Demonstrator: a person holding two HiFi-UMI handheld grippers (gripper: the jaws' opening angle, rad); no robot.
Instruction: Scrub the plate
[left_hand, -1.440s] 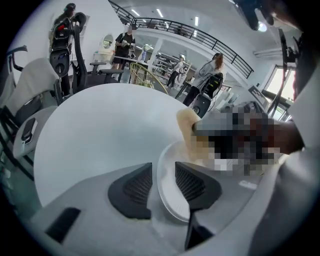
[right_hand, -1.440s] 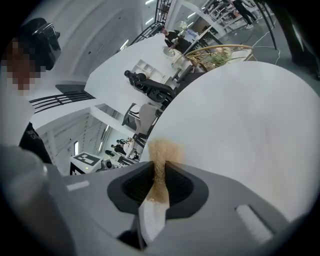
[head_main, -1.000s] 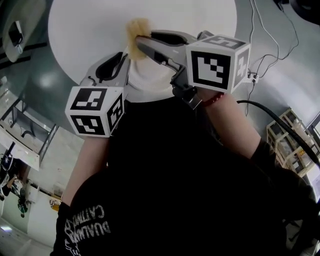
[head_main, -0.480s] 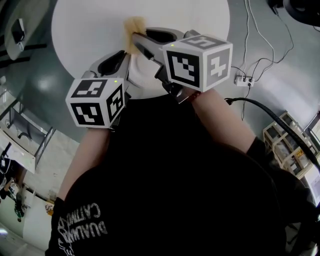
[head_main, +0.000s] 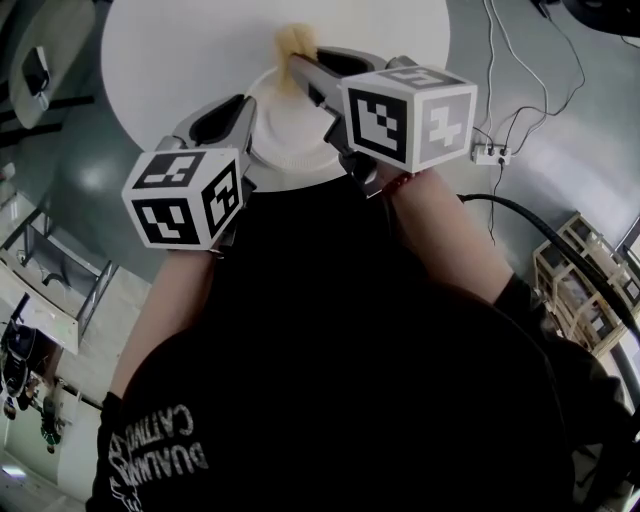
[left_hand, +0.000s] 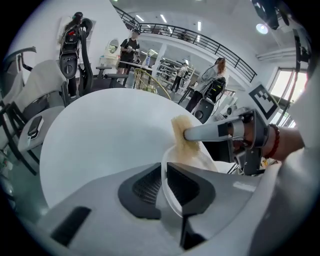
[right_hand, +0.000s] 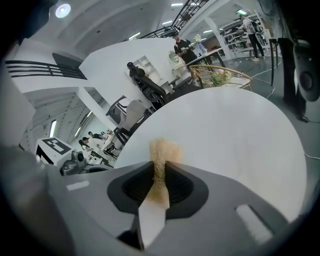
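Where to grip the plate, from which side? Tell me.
Grip the plate by its thin upturned rim, from the near side, jaws straddling the edge. The left gripper has just been closing its jaws there; the sponge occupies the far rim.

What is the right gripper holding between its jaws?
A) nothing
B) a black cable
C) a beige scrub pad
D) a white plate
C: the right gripper view shows the right gripper shut on the beige scrub pad, which sticks out past its jaws.
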